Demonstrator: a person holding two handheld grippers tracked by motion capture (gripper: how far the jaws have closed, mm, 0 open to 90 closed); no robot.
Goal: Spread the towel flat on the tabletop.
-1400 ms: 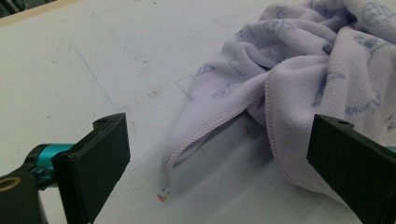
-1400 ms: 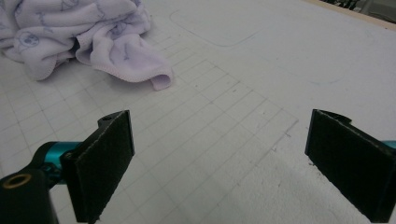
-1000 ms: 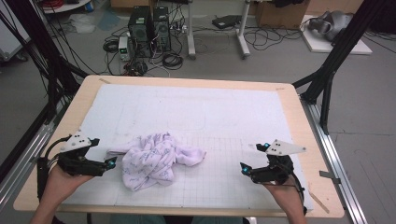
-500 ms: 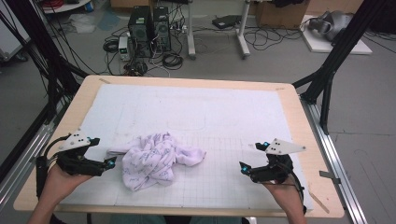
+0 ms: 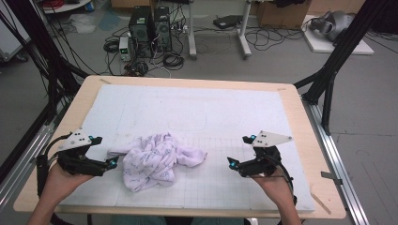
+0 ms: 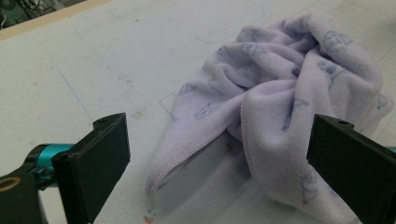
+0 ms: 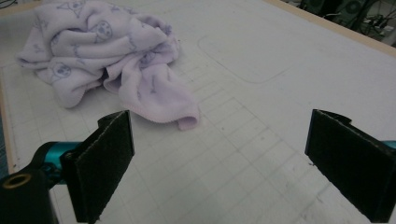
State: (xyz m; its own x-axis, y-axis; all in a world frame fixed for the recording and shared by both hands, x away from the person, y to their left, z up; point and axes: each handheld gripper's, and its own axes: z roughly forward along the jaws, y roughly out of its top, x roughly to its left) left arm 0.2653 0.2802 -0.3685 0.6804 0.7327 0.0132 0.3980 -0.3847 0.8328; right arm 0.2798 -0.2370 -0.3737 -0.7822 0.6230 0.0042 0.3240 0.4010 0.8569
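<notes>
A wide table [image 5: 300, 122], topped with a white gridded mat [image 5: 197, 112], carries a crumpled lilac towel [image 5: 152, 161] printed with small blue figures, lying near the front edge and left of centre. The bundle runs roughly left to right: one corner trails toward the left, and a folded tongue of cloth sticks out to the right.

The left gripper [image 5: 110, 164], held in a person's left hand [image 5: 58, 180], sits just beside the towel's left side, its jaws wide apart and pointed into the cloth; in the left gripper view a hemmed edge of the towel [image 6: 280, 112] lies flat on the mat between the two jaws.

The right gripper [image 5: 232, 163], in the right hand [image 5: 277, 183], sits well apart from the bundle on the right, jaws equally wide apart and clamped on nothing; in the right gripper view the towel [image 7: 102, 51] lies ahead and to the left, its tongue reaching toward the jaws.

The left hand looks far better placed for a first pinch, probably on that exposed hem.
</notes>
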